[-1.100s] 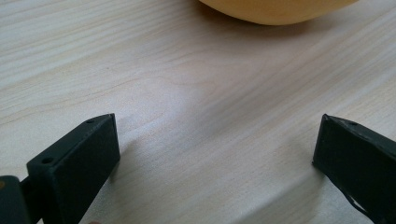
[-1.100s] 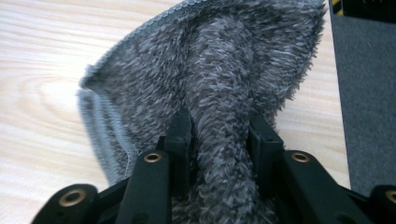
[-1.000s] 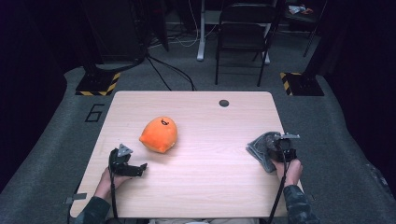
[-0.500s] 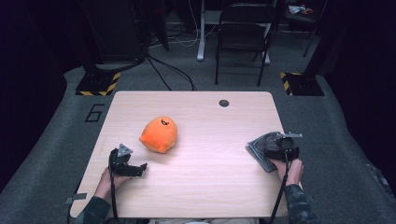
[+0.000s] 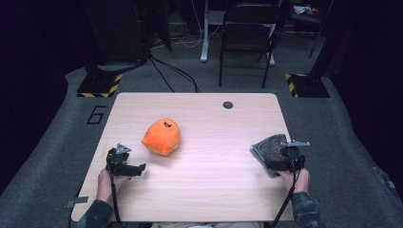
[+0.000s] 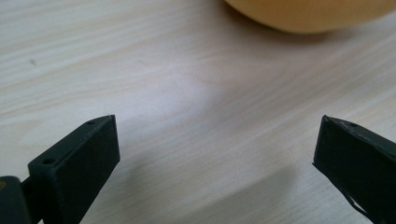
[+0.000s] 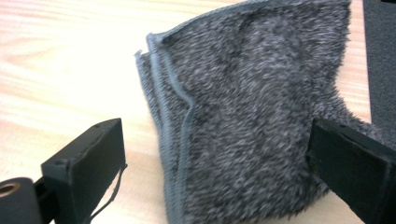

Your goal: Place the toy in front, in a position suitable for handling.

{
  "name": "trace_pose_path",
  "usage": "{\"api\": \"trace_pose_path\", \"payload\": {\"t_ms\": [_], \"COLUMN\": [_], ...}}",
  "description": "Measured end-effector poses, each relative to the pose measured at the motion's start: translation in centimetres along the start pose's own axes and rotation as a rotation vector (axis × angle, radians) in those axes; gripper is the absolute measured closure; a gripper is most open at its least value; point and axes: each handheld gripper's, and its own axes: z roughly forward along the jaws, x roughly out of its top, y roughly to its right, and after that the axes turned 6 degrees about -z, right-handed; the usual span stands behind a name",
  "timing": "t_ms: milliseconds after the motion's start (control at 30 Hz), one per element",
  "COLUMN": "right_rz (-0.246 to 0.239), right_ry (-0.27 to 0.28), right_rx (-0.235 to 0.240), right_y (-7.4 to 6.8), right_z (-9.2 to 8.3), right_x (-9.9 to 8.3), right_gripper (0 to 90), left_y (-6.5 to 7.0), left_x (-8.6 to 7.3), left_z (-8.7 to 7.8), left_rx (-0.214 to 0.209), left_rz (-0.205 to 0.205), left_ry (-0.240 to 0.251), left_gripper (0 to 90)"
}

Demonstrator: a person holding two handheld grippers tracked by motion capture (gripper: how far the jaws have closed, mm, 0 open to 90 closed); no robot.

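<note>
An orange plush toy (image 5: 162,137) lies left of the middle of the wooden table (image 5: 204,190); its lower edge (image 6: 308,14) shows in the left gripper view. My left gripper (image 5: 139,169) (image 6: 215,126) rests on the table just below and left of the toy, jaws wide open and empty. A folded grey fuzzy cloth (image 5: 266,147) (image 7: 252,107) lies flat near the right edge. My right gripper (image 5: 276,160) (image 7: 215,126) hovers over the cloth's near end. Its jaws have just been opening and now stand wide; the cloth lies between and below them, not pinched.
A dark round grommet (image 5: 227,104) sits in the table's far side. Beyond the table stand a black folding chair (image 5: 247,33) and two bases with yellow-black stripes (image 5: 99,85) (image 5: 304,83). Grey carpet (image 7: 380,56) borders the table's right edge, close to the cloth.
The right hand has drawn back slightly toward the near edge and risen off the cloth, which stays in place. The left hand and the plush toy have not moved.
</note>
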Motion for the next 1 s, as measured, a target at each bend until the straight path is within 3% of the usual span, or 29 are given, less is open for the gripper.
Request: {"api": "trace_pose_path", "payload": {"t_ms": [100,167,367,567,633,867,1000], "right_rz": [-0.016,-0.022,-0.036,-0.054,-0.064,-0.062,-0.063], "right_ry": [0.001,-0.002,-0.017,-0.026,-0.023,-0.028,-0.028], "right_rx": [0.007,0.006,-0.001,-0.002,-0.005,-0.009,-0.012], "right_y": [-0.3,-0.4,-0.2,-0.2,-0.2,0.2,0.2], "right_z": [-0.4,-0.6,-0.3,0.4,0.4,0.5,0.4], "right_x": [-0.1,-0.2,-0.1,0.5,0.6,0.7,0.7], "right_gripper": [3.6,3.8,4.3,4.5,4.6,5.2,5.7], "left_y": [0.3,0.6,2.8,4.4,4.8,5.0,5.4], "left_x": [0.4,0.7,2.7,4.6,4.8,5.9,7.0], "left_z": [-0.9,-1.5,-2.9,-2.3,-2.1,-2.2,-1.7], "left_rx": [0.003,-0.021,-0.030,-0.047,-0.034,-0.019,-0.018], "left_rz": [-0.020,-0.021,0.016,0.035,0.050,0.036,0.046], "left_ry": [0.050,0.047,0.104,0.110,0.103,0.137,0.129], "left_gripper": [0.0,0.0,2.7,5.4,6.5,7.7,8.3]}}
